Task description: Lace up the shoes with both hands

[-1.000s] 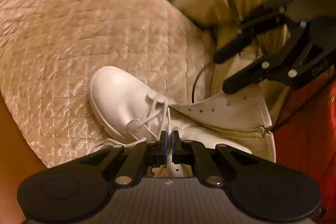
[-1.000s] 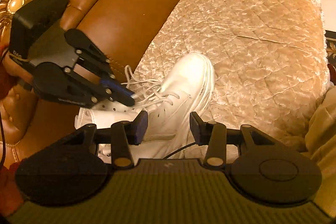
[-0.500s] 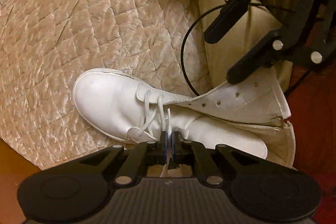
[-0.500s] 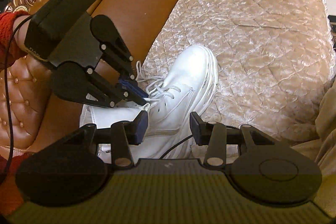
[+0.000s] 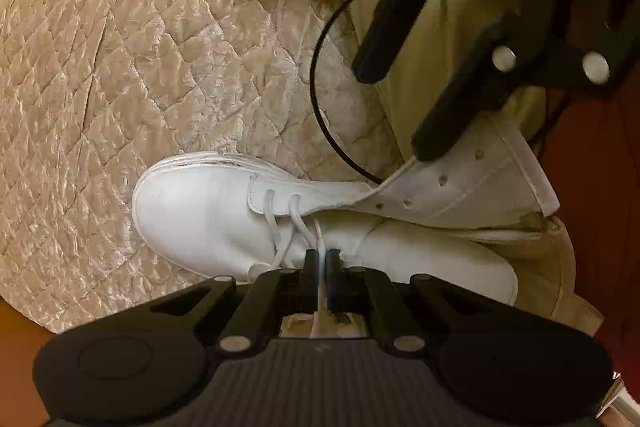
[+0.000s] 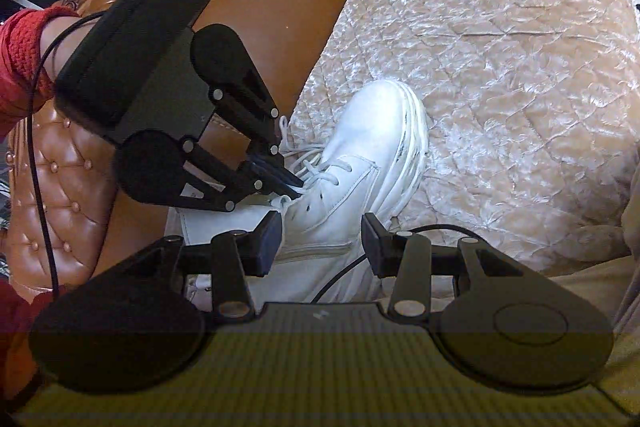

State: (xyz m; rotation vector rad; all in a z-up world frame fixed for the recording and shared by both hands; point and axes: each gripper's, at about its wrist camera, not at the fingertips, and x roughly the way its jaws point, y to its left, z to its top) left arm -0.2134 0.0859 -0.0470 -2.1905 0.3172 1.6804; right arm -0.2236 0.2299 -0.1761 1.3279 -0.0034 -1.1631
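A white high-top boot [image 5: 208,211] [image 6: 360,163] lies on a quilted beige sofa cover, laced only through its lowest eyelets. My left gripper [image 5: 320,259] [image 6: 294,187] is shut on a white lace [image 5: 319,239] just above the boot's tongue. The boot's right eyelet flap [image 5: 452,187] is folded outward, with bare eyelet holes showing. My right gripper [image 6: 322,241] [image 5: 394,115] hangs open over the boot's shaft, nothing between its fingers; one finger's tip [image 5: 432,143] sits near the flap's edge.
A quilted beige cover [image 6: 500,39] spreads over a brown tufted leather sofa [image 6: 72,179]. A thin black cable [image 5: 320,115] loops beside the boot. The person's khaki trouser leg [image 5: 432,27] lies close by, and a red sleeve [image 6: 20,67] is at the left.
My left gripper has rolled and dropped closer to the boot, still pinching the lace. The right gripper has sunk a little toward the boot's shaft, jaws unchanged.
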